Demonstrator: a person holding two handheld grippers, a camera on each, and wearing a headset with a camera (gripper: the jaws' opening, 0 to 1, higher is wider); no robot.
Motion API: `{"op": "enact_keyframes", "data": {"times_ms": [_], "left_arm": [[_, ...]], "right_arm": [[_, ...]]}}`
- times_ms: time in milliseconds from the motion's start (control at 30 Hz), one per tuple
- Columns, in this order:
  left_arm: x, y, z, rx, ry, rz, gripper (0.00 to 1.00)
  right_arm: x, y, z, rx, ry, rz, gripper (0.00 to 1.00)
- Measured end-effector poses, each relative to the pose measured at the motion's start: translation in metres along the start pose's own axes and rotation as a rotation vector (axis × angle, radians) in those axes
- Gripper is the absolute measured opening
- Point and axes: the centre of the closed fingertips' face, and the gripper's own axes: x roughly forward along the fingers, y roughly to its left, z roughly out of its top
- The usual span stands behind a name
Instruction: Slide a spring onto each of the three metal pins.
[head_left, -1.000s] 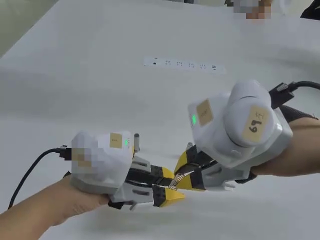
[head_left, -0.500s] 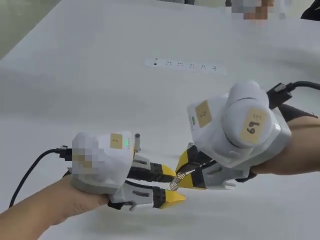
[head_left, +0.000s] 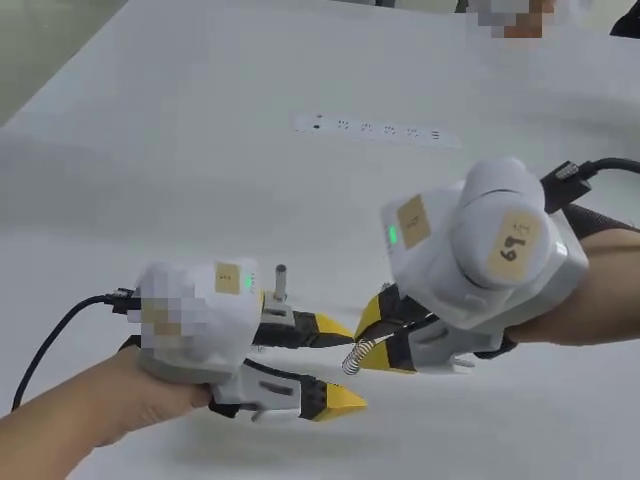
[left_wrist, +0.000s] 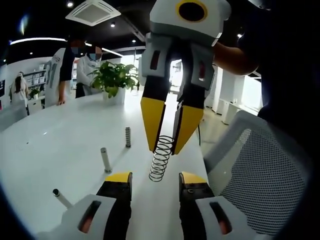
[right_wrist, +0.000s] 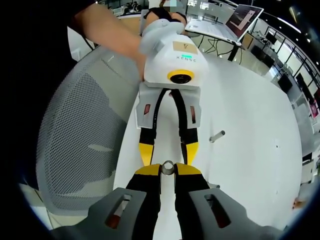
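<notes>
The white table (head_left: 200, 150) lay beneath both tools. The left gripper (left_wrist: 156, 179) had its jaws spread, holding nothing. The right gripper (left_wrist: 167, 147), facing it, pinched the spring (left_wrist: 161, 157) above that gap. 1 upright pin (head_left: 281, 282) stood just beyond the left gripper.

The left gripper (head_left: 343, 364) hides the base of one metal pin (head_left: 280, 279).
</notes>
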Motion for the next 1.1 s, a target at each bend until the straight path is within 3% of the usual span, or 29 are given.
{"op": "enact_keyframes", "data": {"times_ms": [767,1100], "left_arm": [[-0.026,0.012,-0.010,-0.036,-0.001,0.088,0.54],[-0.052,0.027,-0.016,-0.053,0.006,0.172,0.68]], "right_arm": [[-0.002,-0.003,-0.007,0.024,-0.002,-0.016,0.07],[-0.004,-0.006,-0.012,0.033,0.006,-0.024,0.07]]}}
